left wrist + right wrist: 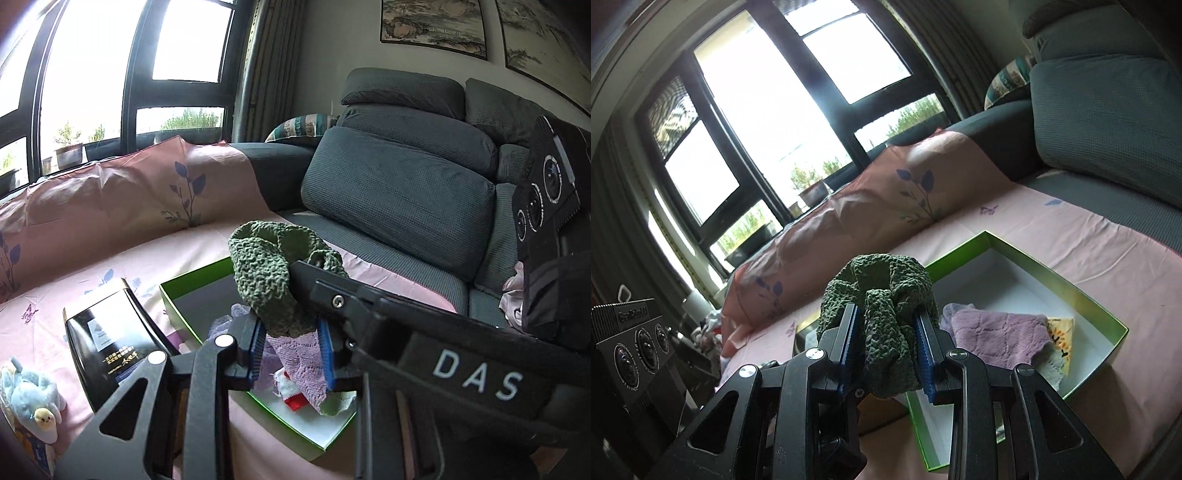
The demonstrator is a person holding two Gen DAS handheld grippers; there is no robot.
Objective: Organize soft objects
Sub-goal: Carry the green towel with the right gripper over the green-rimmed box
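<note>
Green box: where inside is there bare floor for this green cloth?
Green box: bare white floor at the far corner, toward the grey sofa cushion. Crowded at the near end: the purple cloth and a yellow item lie there.

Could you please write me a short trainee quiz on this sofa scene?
1. True or false: the open green cardboard box is empty.
2. What is the right gripper clamping? A: a blue plush toy; B: a crinkled dark green cloth; C: a glossy black box.
3. Name the quilted fabric item lying inside the box.
Key: 1 false; 2 B; 3 the lilac fleece cloth.
</note>
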